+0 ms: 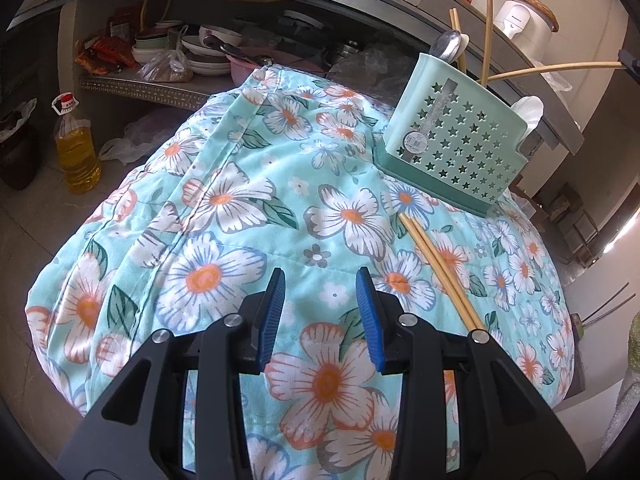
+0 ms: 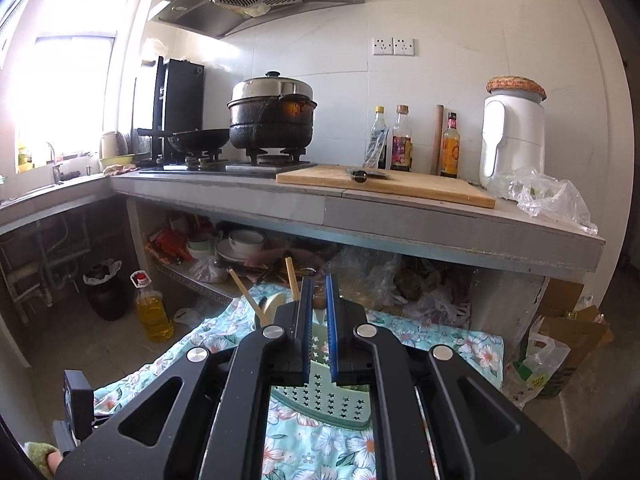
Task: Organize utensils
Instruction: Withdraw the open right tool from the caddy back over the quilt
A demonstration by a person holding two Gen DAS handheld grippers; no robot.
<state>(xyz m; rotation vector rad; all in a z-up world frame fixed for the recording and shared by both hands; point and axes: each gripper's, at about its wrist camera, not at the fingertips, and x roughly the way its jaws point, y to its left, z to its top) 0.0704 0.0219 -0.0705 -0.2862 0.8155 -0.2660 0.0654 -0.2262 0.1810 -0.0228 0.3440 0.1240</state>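
Note:
A mint-green utensil holder (image 1: 452,136) with star holes stands on the flowered cloth (image 1: 224,200). It holds a metal spoon (image 1: 448,46), a white spoon and several chopsticks. One long chopstick (image 1: 560,68) leans out of it to the right edge, where a dark part of my right gripper (image 1: 630,63) meets its end. A loose pair of chopsticks (image 1: 440,272) lies on the cloth just right of my left gripper (image 1: 320,276), which is open with nothing in it. In the right wrist view my right gripper (image 2: 319,280) is shut above the holder (image 2: 320,396); its chopstick is hidden there.
An oil bottle (image 1: 76,148) stands on the floor at left. Behind the cloth is a low shelf of bowls (image 1: 208,52) under the grey counter (image 2: 440,224). A cutting board (image 2: 384,184), pot (image 2: 272,120) and white appliance (image 2: 514,140) sit on top.

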